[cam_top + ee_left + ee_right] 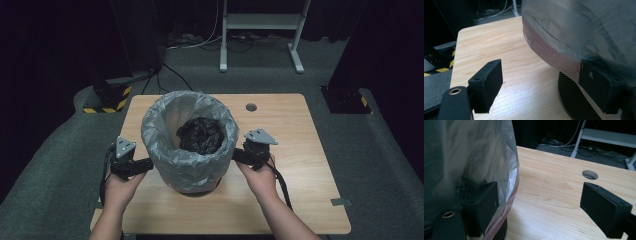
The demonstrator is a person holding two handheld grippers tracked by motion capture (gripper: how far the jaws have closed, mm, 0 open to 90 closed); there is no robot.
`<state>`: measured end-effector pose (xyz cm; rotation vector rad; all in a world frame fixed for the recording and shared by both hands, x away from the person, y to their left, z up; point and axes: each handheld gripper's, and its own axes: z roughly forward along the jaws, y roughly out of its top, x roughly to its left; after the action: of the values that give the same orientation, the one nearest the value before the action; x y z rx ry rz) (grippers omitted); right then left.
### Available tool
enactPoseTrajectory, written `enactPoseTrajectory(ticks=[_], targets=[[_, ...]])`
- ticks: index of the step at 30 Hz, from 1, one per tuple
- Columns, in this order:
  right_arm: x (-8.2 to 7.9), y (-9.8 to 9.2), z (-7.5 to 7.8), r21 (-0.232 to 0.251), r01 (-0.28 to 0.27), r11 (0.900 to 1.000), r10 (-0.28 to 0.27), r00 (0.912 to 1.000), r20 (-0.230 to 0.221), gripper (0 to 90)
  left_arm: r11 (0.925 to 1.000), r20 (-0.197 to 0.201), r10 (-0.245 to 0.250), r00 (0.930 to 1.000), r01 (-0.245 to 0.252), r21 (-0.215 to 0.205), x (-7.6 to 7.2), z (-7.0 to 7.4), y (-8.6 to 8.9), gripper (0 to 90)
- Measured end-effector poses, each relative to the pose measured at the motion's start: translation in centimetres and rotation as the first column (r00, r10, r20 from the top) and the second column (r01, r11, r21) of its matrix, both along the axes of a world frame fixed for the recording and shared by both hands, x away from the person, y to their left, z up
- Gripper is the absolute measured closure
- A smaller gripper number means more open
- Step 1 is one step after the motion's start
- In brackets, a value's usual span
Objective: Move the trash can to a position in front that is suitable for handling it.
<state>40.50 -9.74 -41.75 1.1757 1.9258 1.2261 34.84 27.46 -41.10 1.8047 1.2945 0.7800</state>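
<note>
So here's where it's at: the mesh wastebasket [192,186] sits near the front middle of the wooden table [300,165], and the translucent grey bin liner [165,125] is already folded over its rim and hanging down the outside most of the way. There's a crumpled black bag [201,135] down inside it. So the lining looks done to me; what's left, I'd guess, is either tidying the skirt or gathering the liner to pull it out. Can't say which from here.

The left gripper [144,165] is right up against the left side of the bin. In the left gripper view its jaws are spread wide, one out over bare table, the other touching the draped plastic [564,32] just above the black mesh [574,100]. It's got nothing pinched.

Same on the other side: the right gripper [239,156] is parked at the bin's right flank, jaws wide apart, one pressed on the plastic film [474,157] and the other out over the tabletop near the cable hole [590,174]. Not holding anything either.

So both claws are staged on the liner, with no grab made yet.
</note>
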Motion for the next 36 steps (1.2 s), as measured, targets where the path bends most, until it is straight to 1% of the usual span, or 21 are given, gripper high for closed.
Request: enactPoseTrajectory(ticks=[1,5,6,7,8,10,11,12,13,15,16,17,18,20,22,28,31,36], targets=[[0.0,0.0,0.0,0.0,0.0,1.0,0.0,1.0,0.0,15.1,1.0,-0.001,0.001,1.0,-0.001,-0.001,0.1,0.0,-0.3,19.8],[0.2,-1.0,0.0,0.005,0.016,1.0,-0.016,0.9999,-0.002,15.5,0.9999,-0.003,-0.008,1.0,0.008,0.013,0.5,0.1,-1.4,20.2],[0.2,-1.3,0.0,0.007,0.021,1.0,-0.021,0.9998,-0.004,15.5,0.9997,-0.003,-0.014,0.9999,0.015,0.018,0.6,0.2,-1.8,20.4],[0.3,-1.9,0.0,0.008,0.029,1.0,-0.029,0.9996,-0.006,15.5,0.9995,-0.005,-0.022,0.9998,0.022,0.022,0.8,0.2,-2.4,20.5],[0.3,-1.9,0.0,0.008,0.029,1.0,-0.029,0.9996,-0.006,15.5,0.9995,-0.005,-0.022,0.9998,0.022,0.022,0.8,0.2,-2.4,20.4],[0.4,-2.8,0.1,0.003,0.041,0.999,-0.041,0.9992,-0.005,15.6,0.9989,-0.011,-0.032,0.9994,0.033,0.033,1.2,0.4,-3.2,20.4],[0.4,-2.8,0.1,0.003,0.041,0.999,-0.041,0.9992,-0.005,15.6,0.9989,-0.011,-0.032,0.9994,0.033,0.033,1.2,0.4,-3.2,20.4],[0.4,-3.3,0.2,0.003,0.048,0.999,-0.048,0.9988,-0.004,15.6,0.9987,-0.013,-0.037,0.9992,0.037,0.036,1.4,0.4,-3.5,20.4],[0.4,-3.3,0.2,0.003,0.048,0.999,-0.048,0.9988,-0.004,15.6,0.9985,-0.015,-0.039,0.9991,0.04,0.037,1.5,0.4,-3.8,20.4],[0.4,-4.2,0.1,0.004,0.06,0.998,-0.06,0.9982,-0.003,15.7,0.9981,-0.019,-0.049,0.9986,0.05,0.035,1.9,0.5,-4.6,20.5],[0.5,-4.4,0.1,0.005,0.063,0.998,-0.063,0.998,-0.002,15.7,0.9981,-0.019,-0.049,0.9986,0.05,0.035,1.9,0.5,-4.6,20.5],[0.5,-4.8,0.1,0.006,0.068,0.998,-0.068,0.9977,-0.001,15.9,0.998,-0.022,-0.055,0.9983,0.055,0.031,2.1,0.5,-5.2,20.5],[0.5,-4.8,0.1,0.006,0.068,0.998,-0.068,0.9977,-0.001,15.9,0.998,-0.022,-0.055,0.9983,0.055,0.031,2.1,0.5,-5.2,20.6],[0.5,-5.4,0.1,0.009,0.079,0.997,-0.079,0.9969,-0.002,16.2,0.9973,-0.024,-0.063,0.9977,0.064,0.036,2.4,0.5,-5.8,20.6],[0.6,-6.1,0.2,0.008,0.093,0.996,-0.093,0.9957,-0.002,17.0,0.9971,-0.029,-0.069,0.9972,0.07,0.029,2.8,0.6,-6.5,20.7],[0.6,-6.6,0.2,0.012,0.097,0.995,-0.097,0.9953,-0.004,18.1,0.9968,-0.036,-0.073,0.9967,0.074,0.029,3.1,0.6,-6.8,20.7],[0.5,-6.7,0.2,0.013,0.103,0.995,-0.103,0.9947,-0.006,18.1,0.996,-0.042,-0.077,0.9962,0.078,0.042,3.3,0.8,-7.0,20.9],[0.7,-7.6,0.2,0.012,0.118,0.993,-0.118,0.9931,-0.001,18.1,0.9954,-0.046,-0.087,0.9952,0.088,0.038,4.0,0.8,-8.2,21.1]])
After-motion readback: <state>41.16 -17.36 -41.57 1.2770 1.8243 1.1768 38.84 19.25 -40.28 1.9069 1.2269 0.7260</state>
